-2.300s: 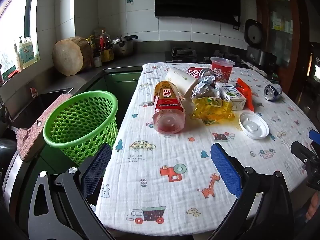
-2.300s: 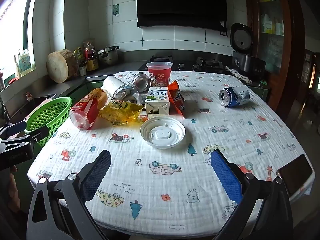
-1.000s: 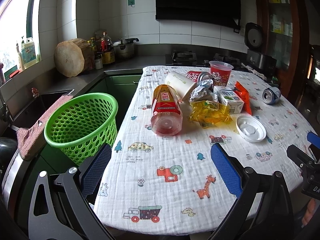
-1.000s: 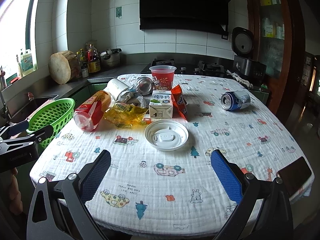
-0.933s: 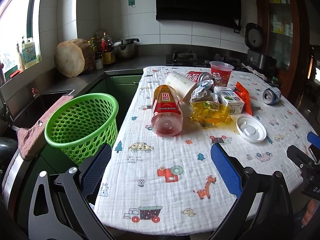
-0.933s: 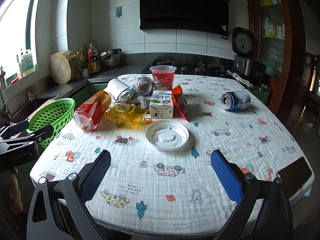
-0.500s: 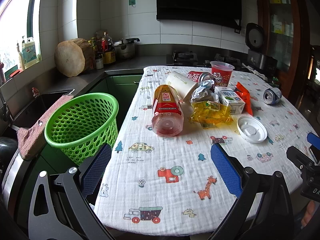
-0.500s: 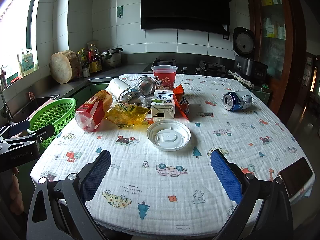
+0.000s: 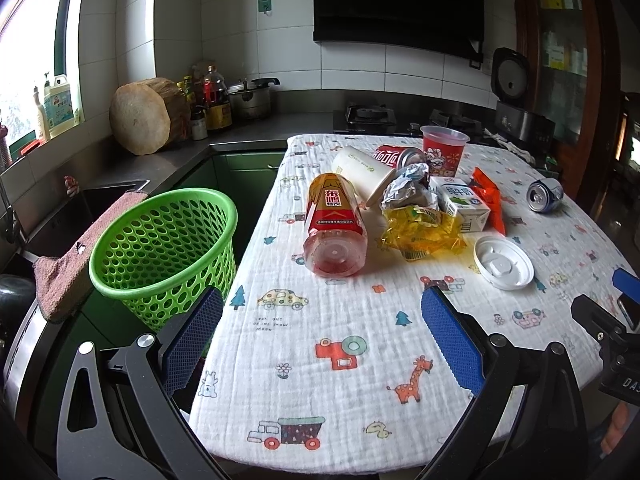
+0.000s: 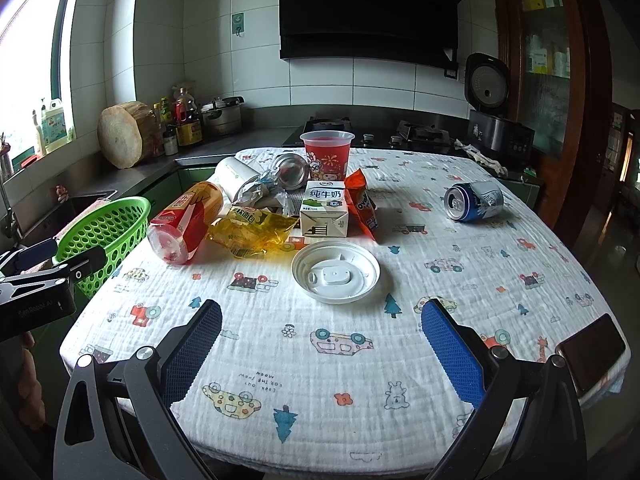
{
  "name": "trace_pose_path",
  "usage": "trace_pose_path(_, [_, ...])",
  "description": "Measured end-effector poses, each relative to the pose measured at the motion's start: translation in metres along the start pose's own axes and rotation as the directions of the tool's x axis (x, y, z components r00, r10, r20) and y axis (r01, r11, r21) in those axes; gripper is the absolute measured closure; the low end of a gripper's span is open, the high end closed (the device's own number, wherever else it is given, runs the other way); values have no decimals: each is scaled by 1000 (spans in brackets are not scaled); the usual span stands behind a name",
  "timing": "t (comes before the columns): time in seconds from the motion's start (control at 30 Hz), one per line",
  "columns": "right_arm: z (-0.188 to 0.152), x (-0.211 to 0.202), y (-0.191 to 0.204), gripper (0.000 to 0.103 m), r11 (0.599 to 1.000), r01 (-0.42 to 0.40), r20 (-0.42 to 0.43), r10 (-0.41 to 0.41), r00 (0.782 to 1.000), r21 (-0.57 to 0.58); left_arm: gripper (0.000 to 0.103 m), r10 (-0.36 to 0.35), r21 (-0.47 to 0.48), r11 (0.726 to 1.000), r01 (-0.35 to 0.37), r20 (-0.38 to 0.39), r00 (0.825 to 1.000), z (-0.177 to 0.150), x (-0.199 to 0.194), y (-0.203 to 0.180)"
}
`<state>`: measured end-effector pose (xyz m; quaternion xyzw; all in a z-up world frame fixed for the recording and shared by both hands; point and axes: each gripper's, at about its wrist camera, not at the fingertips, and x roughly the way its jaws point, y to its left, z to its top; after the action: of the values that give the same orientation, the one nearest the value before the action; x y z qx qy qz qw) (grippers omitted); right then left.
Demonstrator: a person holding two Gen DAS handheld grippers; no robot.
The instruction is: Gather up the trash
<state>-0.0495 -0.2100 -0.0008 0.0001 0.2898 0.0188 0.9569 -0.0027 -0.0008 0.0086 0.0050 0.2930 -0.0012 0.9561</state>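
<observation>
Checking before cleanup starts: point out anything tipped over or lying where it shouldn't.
The red-labelled bottle and blue can lie on their sides on the tablecloth. A phone overhangs its near-right edge.

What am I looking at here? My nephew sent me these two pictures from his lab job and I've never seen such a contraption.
No robot here: a person holds a two-fingered grabbing tool in each hand, each with a camera looking out along its fingers. One picture comes from the left gripper, one from the right gripper. Both are open and hold nothing.

Both look at a table under a cartoon-print cloth. On it lies trash: a red bottle on its side, a yellow wrapper, a milk carton, a white lid, a blue can, and a red cup standing upright. A green basket waits beside the table's left edge.
</observation>
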Motion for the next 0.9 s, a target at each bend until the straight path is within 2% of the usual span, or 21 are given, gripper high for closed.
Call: trace_pose_path(0.9, [3,7,-4,6,1000,-7,-3,7,1000,1,5,3,15,1000,-3,-1,1000,7,3,-7])
